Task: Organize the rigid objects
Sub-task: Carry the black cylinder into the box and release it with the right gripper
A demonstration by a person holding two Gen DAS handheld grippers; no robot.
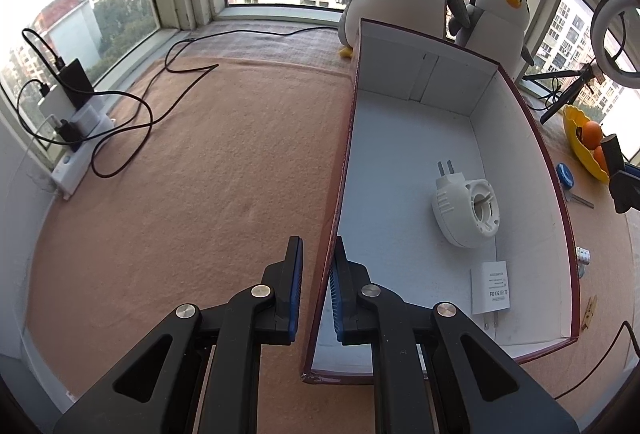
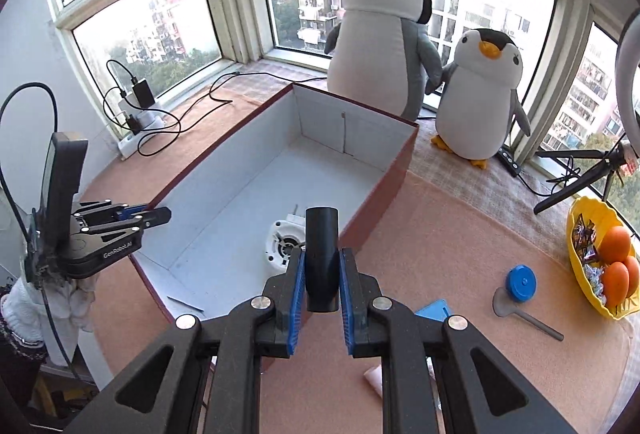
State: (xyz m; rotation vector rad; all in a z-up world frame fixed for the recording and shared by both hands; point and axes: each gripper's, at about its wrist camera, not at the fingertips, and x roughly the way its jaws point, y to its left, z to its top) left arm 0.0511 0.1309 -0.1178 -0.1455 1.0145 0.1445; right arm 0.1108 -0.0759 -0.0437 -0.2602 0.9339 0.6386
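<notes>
Left tongs [image 1: 318,262] clamped on the near left wall of the box [image 1: 400,154], one blue pad outside, the other inside. Right tongs [image 2: 322,274] clamped on a black tube [image 2: 321,258], held upright and tilted slightly, raised above the near right corner of the box. Box open-topped, white inside, dark red outside, resting on the tan blanket [image 1: 208,170] covering the tabletop. Inside the box, near the right wall: a round white plug-in device [image 1: 466,208] lying on its side, prongs pointing toward the far end, and closer to the near wall a flat white charger [image 1: 491,287] with printed label facing up. Outside the box on the right: a blue round cap [image 2: 521,283], a grey spoon-like tool [image 2: 524,312] just beside it, a flat blue piece [image 2: 434,311] partly hidden behind the right tongs, and a yellow bowl [image 2: 580,274] with oranges [image 2: 618,262] and wrapped sweets. Behind the box, two plush penguins [image 2: 384,34] standing at the window. On the far left, a power strip [image 1: 76,154] with chargers and black cables trailing over the blanket.
</notes>
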